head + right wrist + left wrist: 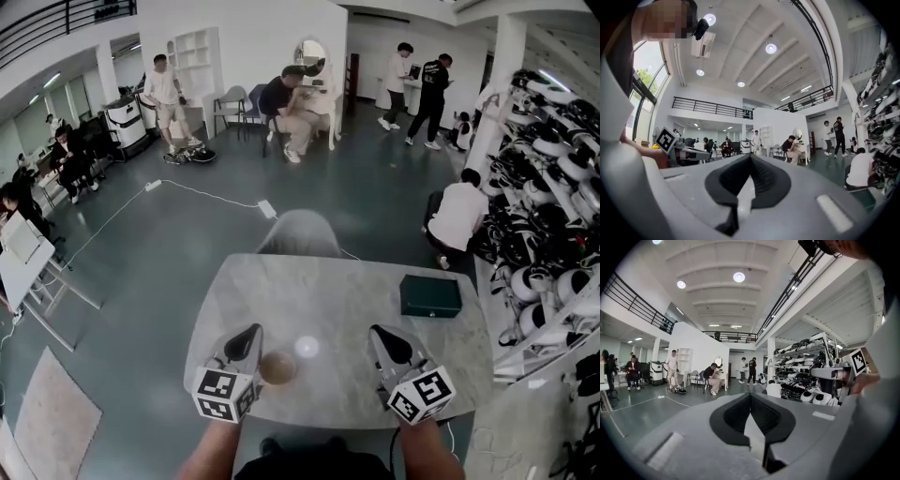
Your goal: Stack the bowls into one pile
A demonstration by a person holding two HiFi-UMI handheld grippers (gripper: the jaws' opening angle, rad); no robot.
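Observation:
A brownish bowl (278, 367) sits on the marble table (337, 291) near its front edge; whether it is one bowl or a pile I cannot tell. My left gripper (250, 332) hovers just left of it, jaws together with nothing between them. My right gripper (381, 331) is further right, apart from the bowl, and also shut and empty. In the left gripper view the left gripper (751, 395) points level across the room, and the right gripper (751, 157) does the same in its own view. Neither gripper view shows the bowl.
A dark green box (430, 295) lies at the table's right side. A grey chair (300, 234) stands behind the far edge. A bright spot of light (307, 347) shows beside the bowl. Shelves of gear (553, 187) fill the right, and several people are about the hall.

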